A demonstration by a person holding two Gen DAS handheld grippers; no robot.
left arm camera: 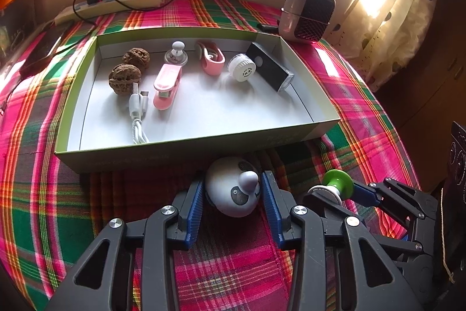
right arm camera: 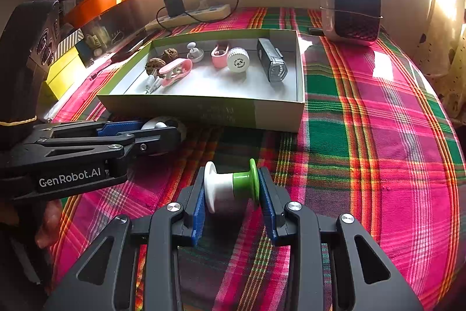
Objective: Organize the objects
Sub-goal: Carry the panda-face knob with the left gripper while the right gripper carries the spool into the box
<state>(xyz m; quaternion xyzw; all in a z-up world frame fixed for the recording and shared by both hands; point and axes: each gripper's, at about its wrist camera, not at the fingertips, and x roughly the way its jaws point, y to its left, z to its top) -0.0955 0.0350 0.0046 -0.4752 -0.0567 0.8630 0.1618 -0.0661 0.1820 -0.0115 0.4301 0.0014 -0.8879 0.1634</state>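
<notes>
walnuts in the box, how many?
2. Both sit at the left end of the box: one walnut near the back wall, the other walnut just in front of it. None seem hidden.

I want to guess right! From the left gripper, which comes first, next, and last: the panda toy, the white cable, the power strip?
1. Panda toy, between the left gripper's fingers.
2. White cable, inside the box, left part.
3. Power strip, far back by the wall.

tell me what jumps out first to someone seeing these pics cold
Probably the loud pink-and-green plaid cloth covering the table, with the shallow green-rimmed box in the middle holding walnuts, pink clips and a white cable. Right in front, the left gripper brackets a white panda-faced toy while the right gripper clamps a white-and-green spool, both just short of the box.
</notes>
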